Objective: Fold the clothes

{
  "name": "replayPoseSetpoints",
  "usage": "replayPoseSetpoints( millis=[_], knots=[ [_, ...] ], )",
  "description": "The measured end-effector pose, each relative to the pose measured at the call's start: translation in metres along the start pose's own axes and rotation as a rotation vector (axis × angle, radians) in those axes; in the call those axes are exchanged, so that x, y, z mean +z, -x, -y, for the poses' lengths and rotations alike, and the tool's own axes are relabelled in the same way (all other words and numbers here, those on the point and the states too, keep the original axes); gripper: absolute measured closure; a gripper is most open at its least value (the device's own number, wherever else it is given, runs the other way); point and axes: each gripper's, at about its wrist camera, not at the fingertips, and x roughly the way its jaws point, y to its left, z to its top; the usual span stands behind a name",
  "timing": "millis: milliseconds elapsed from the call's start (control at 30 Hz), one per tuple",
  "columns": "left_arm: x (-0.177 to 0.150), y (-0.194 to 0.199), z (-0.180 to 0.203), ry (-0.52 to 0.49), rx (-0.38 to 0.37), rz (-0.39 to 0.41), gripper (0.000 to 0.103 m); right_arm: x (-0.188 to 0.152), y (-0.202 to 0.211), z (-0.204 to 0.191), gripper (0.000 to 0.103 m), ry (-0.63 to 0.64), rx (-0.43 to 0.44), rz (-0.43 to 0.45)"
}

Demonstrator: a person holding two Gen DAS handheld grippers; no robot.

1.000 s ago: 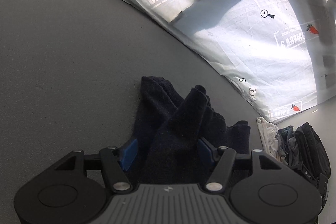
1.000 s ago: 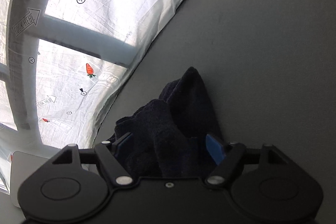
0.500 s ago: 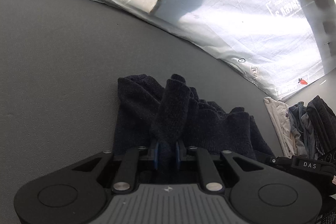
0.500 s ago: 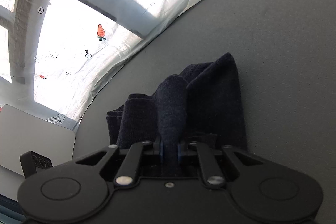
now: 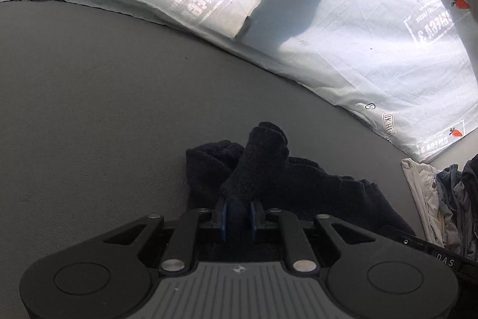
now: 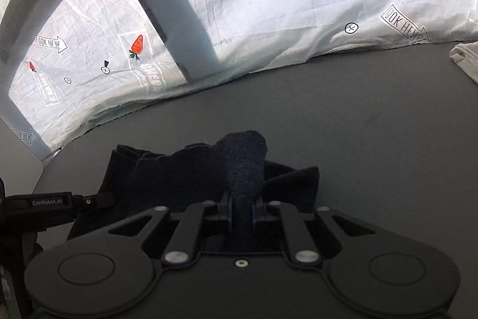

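A dark navy knitted garment (image 5: pixel 298 187) lies bunched on a grey table (image 5: pixel 104 109), not yet folded flat. In the left wrist view a raised fold of it is pinched between the blue pads of the left gripper (image 5: pixel 238 214), whose jaws stand narrow with the cloth pressed between them; the log has them easing slightly apart, yet the fabric is seen gripped. The rest of the garment spreads to the right of that fold, in loose ridges.

In the right wrist view the same garment (image 6: pixel 185 169) is seen with another raised fold clamped in the right gripper (image 6: pixel 242 214); its jaws are likewise narrow, opening slightly, with cloth squeezed between the pads. The garment's flat part extends to the left, where the front of the left gripper's body is seen at the picture's left border, just beside the cloth.

The garment sits well in from the table's far edge, along which a white printed sheet (image 5: pixel 373 50) with carrots and crosshair marks hangs. Toward the table's right end, in the left wrist view, a pile of other clothes (image 5: pixel 442 199) is seen, pale and blue-grey pieces together. In the right wrist view a white cloth (image 6: pixel 466 59) lies near the far edge, well apart from the dark garment.
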Motion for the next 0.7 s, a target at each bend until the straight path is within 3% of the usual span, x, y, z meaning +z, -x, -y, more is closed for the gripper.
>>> replayPoseSetpoints(
  millis=[100, 133, 167, 233, 300, 467, 700],
  knots=[
    [-0.010, 0.000, 0.003, -0.035, 0.034, 0.010, 0.073, -0.019, -0.006, 0.010, 0.062, -0.047, -0.046, -0.013],
    [-0.010, 0.000, 0.004, -0.052, 0.052, 0.008, 0.070, -0.020, -0.005, 0.014, 0.047, -0.064, -0.057, -0.009],
    [-0.009, 0.001, 0.005, -0.070, 0.069, 0.009, 0.063, -0.020, -0.005, 0.018, 0.038, -0.079, -0.066, -0.008],
    [-0.009, 0.002, 0.005, -0.106, 0.094, 0.008, 0.055, -0.018, -0.008, 0.027, 0.033, -0.111, -0.051, -0.022],
    [-0.008, 0.000, 0.004, -0.117, 0.119, 0.004, 0.040, -0.017, -0.011, 0.034, 0.030, -0.138, -0.032, -0.038],
    [-0.006, -0.007, -0.006, -0.099, 0.092, -0.013, 0.035, -0.016, -0.017, 0.035, 0.023, -0.100, -0.018, -0.055],
    [0.000, -0.015, -0.004, -0.168, 0.081, -0.022, 0.024, -0.005, -0.028, 0.039, 0.015, -0.016, 0.019, -0.057]
  ],
)
